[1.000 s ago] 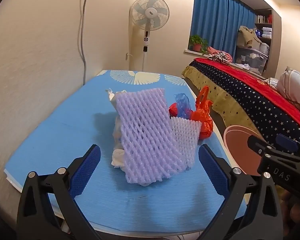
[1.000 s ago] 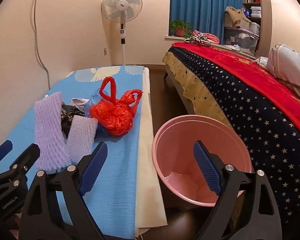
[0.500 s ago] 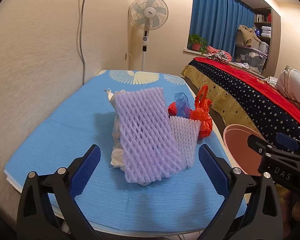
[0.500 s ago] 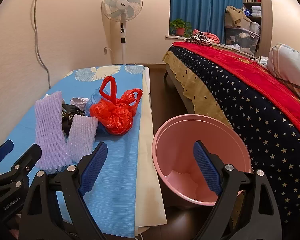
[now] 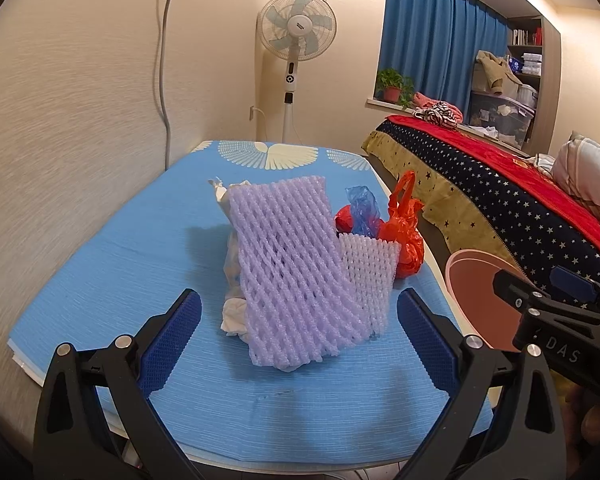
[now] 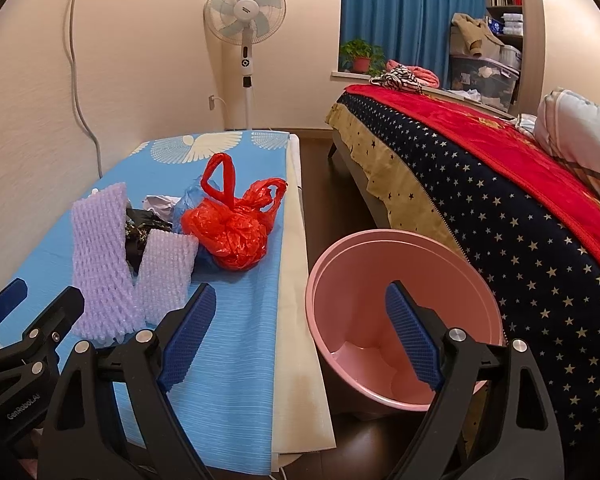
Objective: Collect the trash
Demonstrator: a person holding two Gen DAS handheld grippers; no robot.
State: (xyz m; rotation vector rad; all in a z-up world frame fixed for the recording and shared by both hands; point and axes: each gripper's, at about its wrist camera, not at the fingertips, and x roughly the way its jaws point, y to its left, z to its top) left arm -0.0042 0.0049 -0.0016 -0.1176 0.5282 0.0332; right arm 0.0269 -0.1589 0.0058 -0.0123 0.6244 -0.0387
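Pink bin (image 6: pixel 404 320) interior only in R view; both grippers' fingers wide, nothing held.

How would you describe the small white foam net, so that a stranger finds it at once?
Start at the blue mat and find the trash pile on it. The white foam net stands at the pile's near edge, leaning against the purple foam net, before the red plastic bag. It is shorter and paler than its purple neighbour.

"DAS" on right claw (image 5: pixel 560 320), "GenRobot.AI" on left claw (image 6: pixel 24 344)
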